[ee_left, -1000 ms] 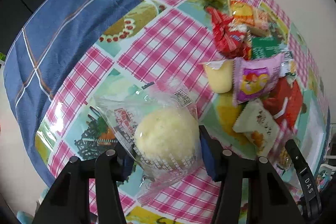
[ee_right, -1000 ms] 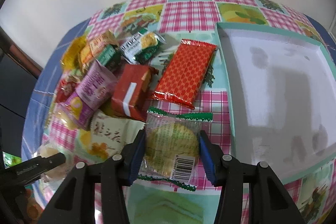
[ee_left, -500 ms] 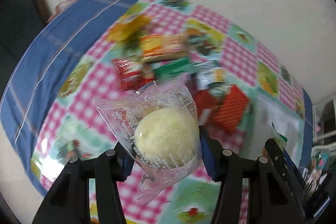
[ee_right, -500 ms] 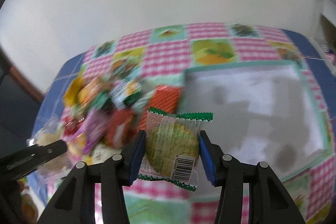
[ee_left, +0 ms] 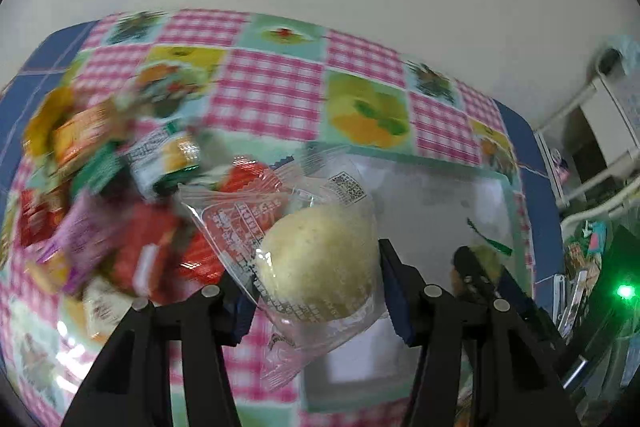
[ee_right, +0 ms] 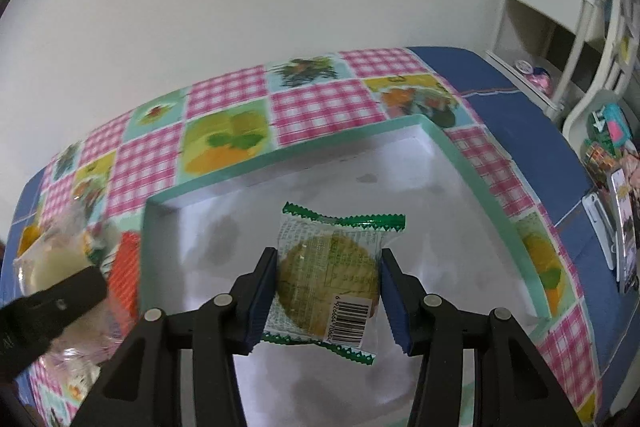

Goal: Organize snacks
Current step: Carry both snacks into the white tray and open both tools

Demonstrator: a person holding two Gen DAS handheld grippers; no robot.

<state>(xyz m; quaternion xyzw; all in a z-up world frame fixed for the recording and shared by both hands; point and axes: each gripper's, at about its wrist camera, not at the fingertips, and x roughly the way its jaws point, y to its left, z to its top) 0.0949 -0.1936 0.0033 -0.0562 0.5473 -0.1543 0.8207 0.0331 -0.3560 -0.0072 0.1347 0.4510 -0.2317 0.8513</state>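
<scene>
The right gripper enters from six o'clock, its blue pads pressed on both sides of a round biscuit in a clear wrapper with green zigzag ends, barcode toward five o'clock. The packet hangs above a shallow white tray with a mint-green rim that fills the centre. The tray rests on a bench covered by a pink-check and fruit-print cloth over blue fabric. At nine o'clock the left gripper carries a pale bun in clear plastic, beside a red snack packet. A white shelf unit stands at two o'clock.
</scene>
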